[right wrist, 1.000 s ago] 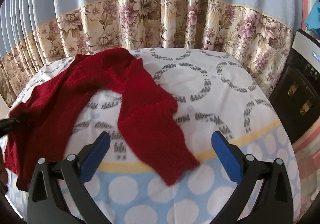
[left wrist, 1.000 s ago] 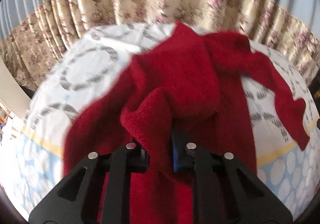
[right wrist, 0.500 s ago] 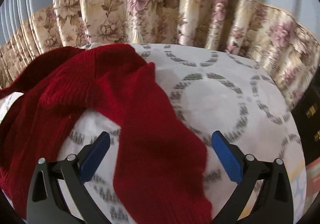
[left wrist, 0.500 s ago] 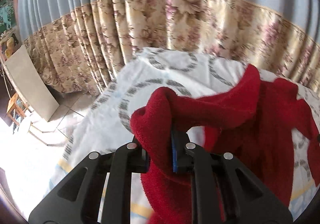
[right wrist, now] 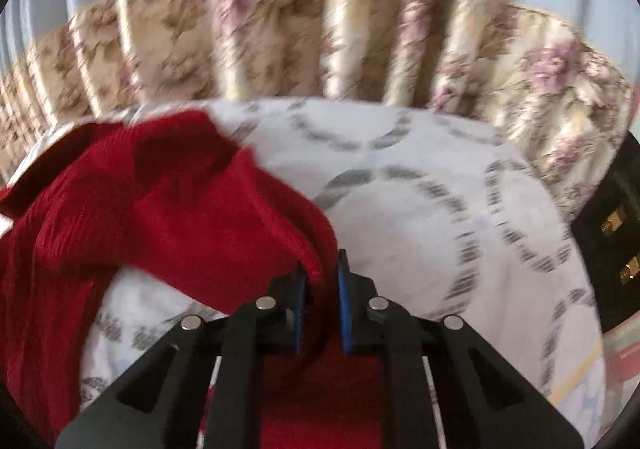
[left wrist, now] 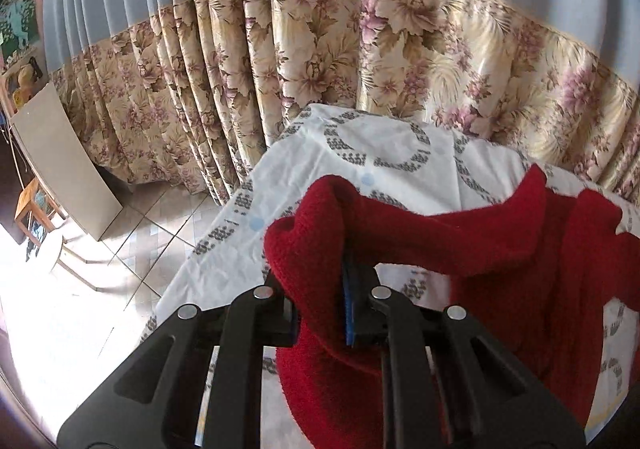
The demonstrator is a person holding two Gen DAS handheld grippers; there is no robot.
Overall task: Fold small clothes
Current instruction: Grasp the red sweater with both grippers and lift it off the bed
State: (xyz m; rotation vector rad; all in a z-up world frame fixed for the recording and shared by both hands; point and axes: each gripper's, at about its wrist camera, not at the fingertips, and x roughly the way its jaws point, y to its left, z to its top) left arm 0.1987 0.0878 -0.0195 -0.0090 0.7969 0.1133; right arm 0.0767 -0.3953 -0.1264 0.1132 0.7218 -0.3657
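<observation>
A dark red knit sweater point(left wrist: 472, 233) lies partly on a table under a white cloth with grey ring patterns point(left wrist: 384, 145). My left gripper point(left wrist: 320, 289) is shut on a bunched edge of the sweater and holds it raised at the table's left side. The sweater stretches from there to the right. In the right wrist view, which is motion-blurred, my right gripper point(right wrist: 320, 289) is shut on another part of the sweater point(right wrist: 160, 217), a long strip of it. The cloth point(right wrist: 440, 233) shows bare to the right.
A blue and floral curtain point(left wrist: 320, 49) hangs close behind the table. Left of the table is tiled floor point(left wrist: 152, 249), a leaning beige board point(left wrist: 60, 165) and a small wooden stool point(left wrist: 36, 205). A dark appliance point(right wrist: 616, 233) stands at the right edge.
My right gripper moved in over the sweater and closed on it; it was open before. My left gripper swung left with its hold, stretching the sweater.
</observation>
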